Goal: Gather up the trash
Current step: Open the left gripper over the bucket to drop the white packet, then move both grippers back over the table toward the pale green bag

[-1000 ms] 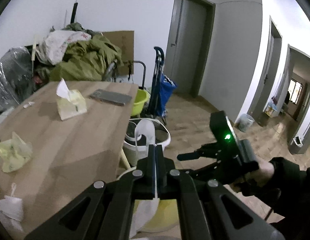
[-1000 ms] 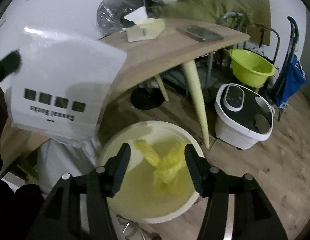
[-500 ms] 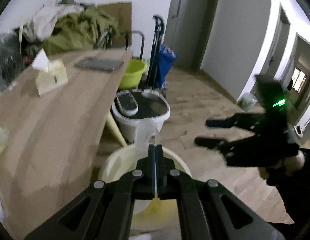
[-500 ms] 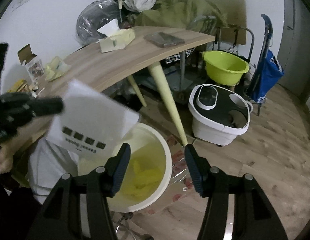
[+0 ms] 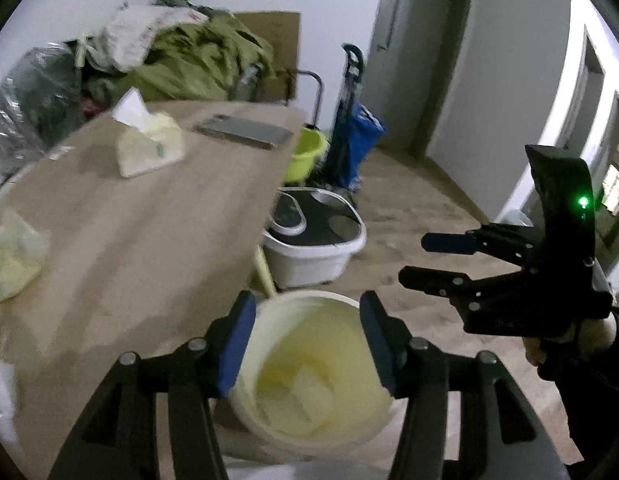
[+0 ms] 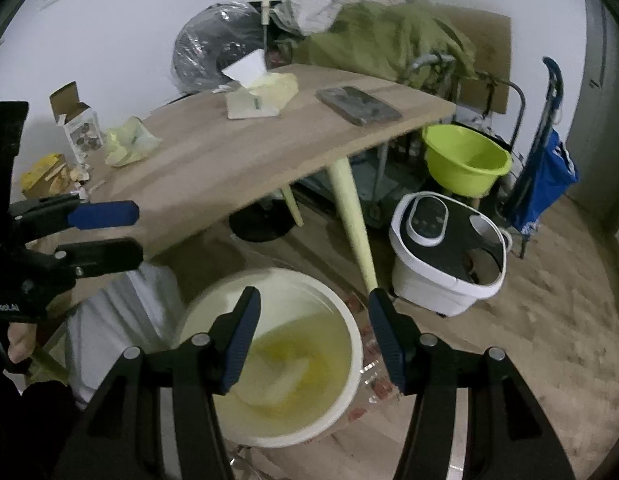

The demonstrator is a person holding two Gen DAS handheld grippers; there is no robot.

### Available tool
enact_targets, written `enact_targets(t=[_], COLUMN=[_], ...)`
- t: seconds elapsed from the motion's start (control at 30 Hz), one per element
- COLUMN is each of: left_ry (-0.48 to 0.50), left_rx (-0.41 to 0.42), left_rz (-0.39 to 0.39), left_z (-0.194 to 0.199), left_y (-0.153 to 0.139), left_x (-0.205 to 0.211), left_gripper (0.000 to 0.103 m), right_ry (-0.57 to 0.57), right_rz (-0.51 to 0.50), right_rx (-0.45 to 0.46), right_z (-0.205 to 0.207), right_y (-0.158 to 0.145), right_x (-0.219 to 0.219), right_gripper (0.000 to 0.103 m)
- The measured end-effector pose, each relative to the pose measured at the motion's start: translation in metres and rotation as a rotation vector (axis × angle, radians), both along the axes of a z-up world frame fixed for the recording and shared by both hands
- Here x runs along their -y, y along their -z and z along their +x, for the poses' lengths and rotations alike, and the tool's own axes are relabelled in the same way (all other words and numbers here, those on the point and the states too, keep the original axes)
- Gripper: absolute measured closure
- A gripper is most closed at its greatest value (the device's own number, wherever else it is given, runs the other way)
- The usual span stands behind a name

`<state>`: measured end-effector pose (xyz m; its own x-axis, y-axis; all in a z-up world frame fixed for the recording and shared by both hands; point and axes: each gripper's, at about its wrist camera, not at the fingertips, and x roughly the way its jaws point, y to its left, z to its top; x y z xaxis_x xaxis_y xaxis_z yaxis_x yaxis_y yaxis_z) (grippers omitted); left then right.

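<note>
left wrist view is showing the left gripper (image 5: 307, 338) hanging right over the pale bin (image 5: 309, 376) on the floor, beside the long edge of the table (image 5: 149, 240). its jaws are opening and nothing is sitting between them. a white piece of trash (image 5: 305, 390) is lying inside the bin with some yellow stuff. the right gripper (image 5: 421, 260) is floating over the floor to the side, its jaws apart and holding nothing.

so some of the job looks done, since trash is already in the bin. more is waiting. a crumpled yellow-green wrapper (image 6: 129, 146) is sitting near the left end of the table, and there is a small open box (image 6: 79, 126) and some yellow scraps (image 6: 49, 174) at the far left corner. i think those are next. the tissue pack (image 6: 261, 94) and the dark flat thing (image 6: 359, 106) near the back edge may not be trash; i cannot tell.

the right wrist view is showing the box and scraps, which the left wrist view is missing. the left wrist view is showing a white crumpled bit (image 5: 1, 392) at the near edge of the table, which the right wrist view is not showing.
</note>
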<state>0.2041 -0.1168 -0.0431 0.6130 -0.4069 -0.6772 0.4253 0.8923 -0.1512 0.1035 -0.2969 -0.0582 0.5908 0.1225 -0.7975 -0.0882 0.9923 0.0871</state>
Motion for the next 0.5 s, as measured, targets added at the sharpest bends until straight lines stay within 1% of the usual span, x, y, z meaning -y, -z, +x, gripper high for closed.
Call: enact_targets(t=[0.17,0.3,0.5], left_ry=[-0.096,-0.186,-0.291], left_rx=[0.056,0.107,0.141], left_rz=[0.009,0.036,0.057], left_z=[-0.006,-0.017,-0.034], left_y=[-0.016,-0.030,-0.042], left_x=[-0.029,-0.060,-0.101], left_gripper=[0.049,0.049,0.048], right_ry=[-0.057,-0.117,-0.207], right_rz=[0.012,0.026,0.050], right_rx=[0.033,0.057,0.076], right_z=[0.019,0.040,0.065], right_y=[-0.011,-0.018,-0.025], right_x=[-0.023,-0.050,-0.097], right_gripper=[0.049,0.049,0.049])
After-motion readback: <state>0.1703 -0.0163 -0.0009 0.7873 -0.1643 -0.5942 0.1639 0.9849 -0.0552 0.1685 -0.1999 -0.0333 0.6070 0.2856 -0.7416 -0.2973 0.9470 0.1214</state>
